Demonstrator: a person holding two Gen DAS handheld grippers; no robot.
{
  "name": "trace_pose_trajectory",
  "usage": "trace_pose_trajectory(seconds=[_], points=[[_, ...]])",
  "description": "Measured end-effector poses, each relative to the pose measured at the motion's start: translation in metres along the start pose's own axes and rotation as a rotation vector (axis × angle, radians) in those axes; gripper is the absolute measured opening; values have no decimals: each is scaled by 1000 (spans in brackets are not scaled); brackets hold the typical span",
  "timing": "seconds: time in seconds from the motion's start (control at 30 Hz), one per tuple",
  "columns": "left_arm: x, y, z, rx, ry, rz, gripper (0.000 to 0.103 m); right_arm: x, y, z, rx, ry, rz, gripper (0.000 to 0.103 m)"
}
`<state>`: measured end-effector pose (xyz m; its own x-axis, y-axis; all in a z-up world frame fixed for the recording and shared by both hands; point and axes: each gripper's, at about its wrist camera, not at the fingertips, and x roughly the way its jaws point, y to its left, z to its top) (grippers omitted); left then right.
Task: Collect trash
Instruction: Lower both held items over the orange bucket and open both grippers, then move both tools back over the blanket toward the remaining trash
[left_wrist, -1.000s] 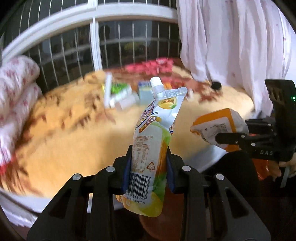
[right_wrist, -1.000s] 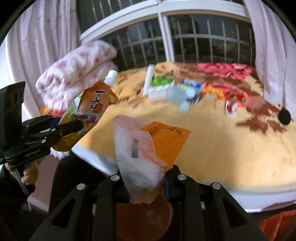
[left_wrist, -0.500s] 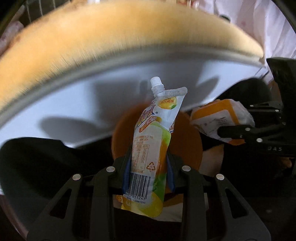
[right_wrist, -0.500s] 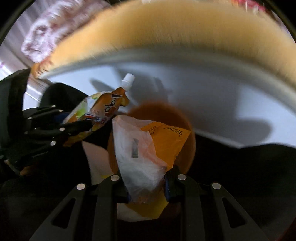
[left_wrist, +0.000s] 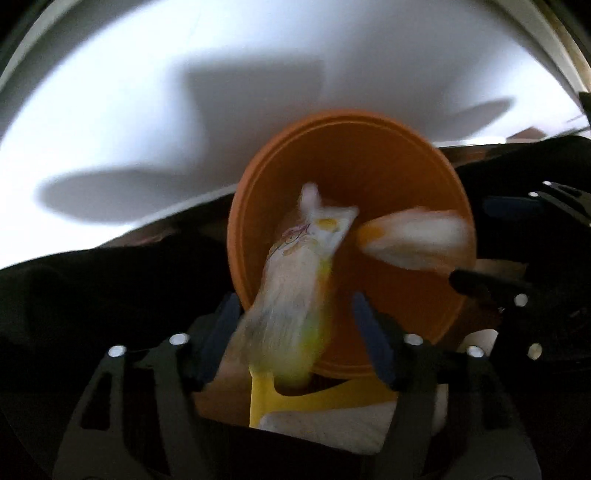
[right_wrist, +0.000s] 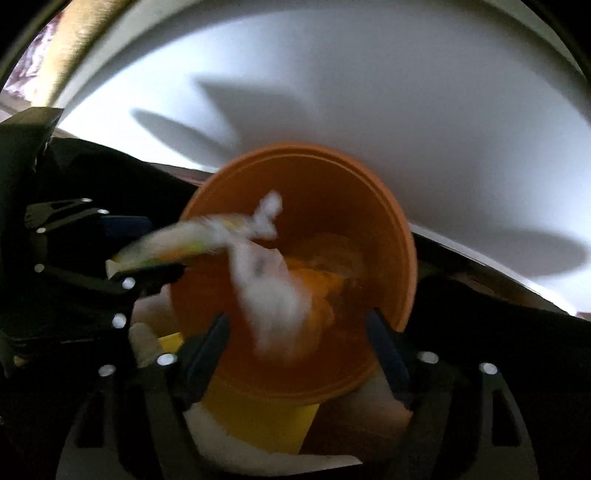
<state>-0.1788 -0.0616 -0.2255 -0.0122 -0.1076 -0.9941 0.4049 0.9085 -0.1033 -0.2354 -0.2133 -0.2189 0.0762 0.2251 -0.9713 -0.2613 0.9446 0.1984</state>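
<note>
While both grippers' fingers are spread wide, the drink pouch (left_wrist: 295, 291) and the wrapper (right_wrist: 273, 295) blur over the orange bin (left_wrist: 369, 155).

The orange bin (left_wrist: 369, 155)'s round mouth lies open ahead, but the blurred drink pouch (left_wrist: 295, 280) and the plastic wrapper (right_wrist: 273, 291) crowd it between spread tongs, with the white bed side (right_wrist: 369, 92) walling its far rim.

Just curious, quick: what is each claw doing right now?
Left gripper: open, drink pouch dropping free.
Right gripper: open, orange-and-white wrapper falling.
</note>
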Motion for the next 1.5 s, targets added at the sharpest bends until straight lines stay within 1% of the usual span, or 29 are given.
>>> trace_pose_trajectory(seconds=[0.07, 0.1, 0.3, 0.4, 0.43, 0.47, 0.53, 0.6, 0.63, 0.67, 0.7, 0.73, 0.77, 0.8, 0.83, 0.87, 0.93, 0.97, 1.0, 1.03, 1.07, 1.13, 1.2, 1.27, 1.37, 1.43, 1.47, 1.5], points=[[0, 1, 1, -1, -5, -9, 67, 1, -3, -1, 14, 8, 15, 76], [-1, 0, 1, 1, -13, -8, 70, -2, -5, -3, 20, 5, 19, 76], [-9, -1, -4, 21, -55, -21, 70, -20, -10, -12, 33, -43, 15, 76], [-22, -1, -9, 28, -82, -51, 70, -38, -17, -21, 34, -73, 8, 76], [-29, -1, -11, 32, -95, -67, 70, -46, -19, -24, 34, -99, 25, 76], [-38, -6, -11, 37, -113, -82, 70, -59, -23, -27, 33, -118, 23, 76], [-68, -6, -17, 61, -182, -98, 70, -81, -29, -32, 34, -158, 33, 75], [-102, -3, -19, 87, -263, -73, 70, -107, -34, -32, 40, -212, 45, 76], [-133, 0, -32, 99, -311, -63, 70, -125, -35, -30, 40, -251, 50, 76], [-157, 2, -32, 110, -376, -47, 70, -141, -38, -26, 37, -290, 49, 76], [-175, 4, -30, 117, -431, -34, 72, -169, -44, -23, 28, -347, 35, 76], [-196, 7, -26, 122, -491, -22, 78, -188, -46, -15, 20, -395, 21, 76], [-223, 11, -18, 126, -570, -2, 80, -209, -50, -9, 14, -444, 8, 76], [-240, 15, -9, 127, -616, 19, 81, -237, -57, -1, 17, -502, -8, 76], [-259, 17, -1, 123, -666, 45, 81, -273, -65, 8, 28, -579, -24, 76], [-284, 21, 12, 114, -730, 72, 81, -295, -70, 14, 36, -637, -31, 76], [-322, 15, 29, 100, -816, 100, 82, -347, -80, 23, 48, -767, -52, 81], [-343, 16, 41, 83, -866, 118, 83, -372, -84, 29, 55, -824, -64, 82], [-366, 18, 44, 71, -902, 127, 84, -399, -90, 34, 71, -885, -77, 82], [-383, 22, 53, 50, -940, 136, 86, -408, -93, 41, 82, -915, -80, 82], [-390, 23, 57, 38, -961, 138, 87, -422, -98, 44, 91, -939, -81, 82], [-409, 25, 66, 4, -1029, 156, 91, -444, -105, 50, 109, -982, -82, 84], [-411, 28, 72, -16, -1050, 179, 92, -446, -115, 59, 126, -990, -83, 84], [-405, 28, 80, -23, -1045, 193, 92, -432, -129, 73, 159, -957, -93, 84], [-380, 33, 91, -35, -1010, 203, 92, -382, -140, 104, 193, -864, -132, 84], [-352, 33, 98, -48, -969, 216, 92, -338, -147, 128, 197, -790, -173, 84], [-336, 34, 103, -58, -943, 223, 92, -318, -149, 140, 197, -756, -181, 84], [-326, 34, 106, -64, -930, 226, 92, -306, -152, 143, 199, -735, -184, 83]])
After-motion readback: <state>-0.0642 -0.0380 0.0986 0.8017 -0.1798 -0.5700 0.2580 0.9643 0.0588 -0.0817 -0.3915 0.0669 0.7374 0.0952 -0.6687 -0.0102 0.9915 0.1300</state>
